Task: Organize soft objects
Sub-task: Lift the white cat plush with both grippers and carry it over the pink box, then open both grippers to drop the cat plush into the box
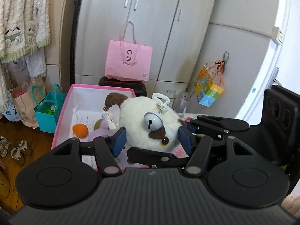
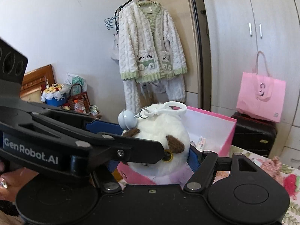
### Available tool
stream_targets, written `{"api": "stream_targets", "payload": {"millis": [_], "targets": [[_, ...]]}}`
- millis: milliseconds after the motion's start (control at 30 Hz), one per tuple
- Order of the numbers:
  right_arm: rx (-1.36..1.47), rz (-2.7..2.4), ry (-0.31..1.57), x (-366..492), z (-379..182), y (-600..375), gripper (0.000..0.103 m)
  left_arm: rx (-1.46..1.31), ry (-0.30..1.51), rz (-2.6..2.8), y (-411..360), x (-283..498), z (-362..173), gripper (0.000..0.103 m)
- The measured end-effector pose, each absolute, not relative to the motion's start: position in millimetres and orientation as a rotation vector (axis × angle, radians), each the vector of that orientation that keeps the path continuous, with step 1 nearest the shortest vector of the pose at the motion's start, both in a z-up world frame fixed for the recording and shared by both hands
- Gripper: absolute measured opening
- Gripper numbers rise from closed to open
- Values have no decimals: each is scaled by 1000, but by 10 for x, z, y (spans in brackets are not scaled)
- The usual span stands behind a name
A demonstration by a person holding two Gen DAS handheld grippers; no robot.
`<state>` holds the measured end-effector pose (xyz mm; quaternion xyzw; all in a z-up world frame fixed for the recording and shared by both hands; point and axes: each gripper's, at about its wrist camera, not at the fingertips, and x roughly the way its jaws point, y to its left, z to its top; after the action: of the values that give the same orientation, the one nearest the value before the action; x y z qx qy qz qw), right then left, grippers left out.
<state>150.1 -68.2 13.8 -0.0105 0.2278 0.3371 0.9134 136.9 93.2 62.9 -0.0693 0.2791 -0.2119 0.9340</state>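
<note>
A white plush toy with brown patches, a grey bell and a white clip loop sits between the blue pads of my left gripper, which is shut on it. My right gripper also closes on the same plush from the side; its arm crosses the left wrist view. The plush is held over the near edge of a pink box with a white inside. In the box lie an orange soft ball, papers and a brown plush part.
A pink paper bag stands on a dark suitcase behind the box. A teal bag and shoes are on the wood floor at left. A fluffy cardigan hangs on a rack. Grey wardrobe doors stand behind.
</note>
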Motion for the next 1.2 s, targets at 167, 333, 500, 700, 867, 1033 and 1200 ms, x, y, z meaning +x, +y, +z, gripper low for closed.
{"api": "stream_targets", "payload": {"millis": [167, 333, 500, 700, 867, 1033, 1200], "targets": [[9, 752, 510, 1828, 80, -577, 75, -156, 581, -390, 1075, 1630, 547, 59], [61, 814, 617, 2190, -91, -437, 75, -195, 652, -359, 1266, 1952, 358, 60], [71, 869, 719, 2488, -355, -312, 75, -226, 738, -325, 1390, 2201, 105, 59], [-14, 861, 773, 2660, -550, -135, 75, -244, 813, -297, 1444, 2359, -117, 59], [-67, 861, 800, 2711, -584, -87, 76, -232, 789, -238, 1459, 2343, -148, 60], [-54, 843, 797, 2710, -543, -189, 77, -109, 688, -129, 1363, 2174, -51, 62], [-1, 850, 761, 2564, -425, -428, 77, -86, 680, -173, 1318, 2014, 93, 63]]}}
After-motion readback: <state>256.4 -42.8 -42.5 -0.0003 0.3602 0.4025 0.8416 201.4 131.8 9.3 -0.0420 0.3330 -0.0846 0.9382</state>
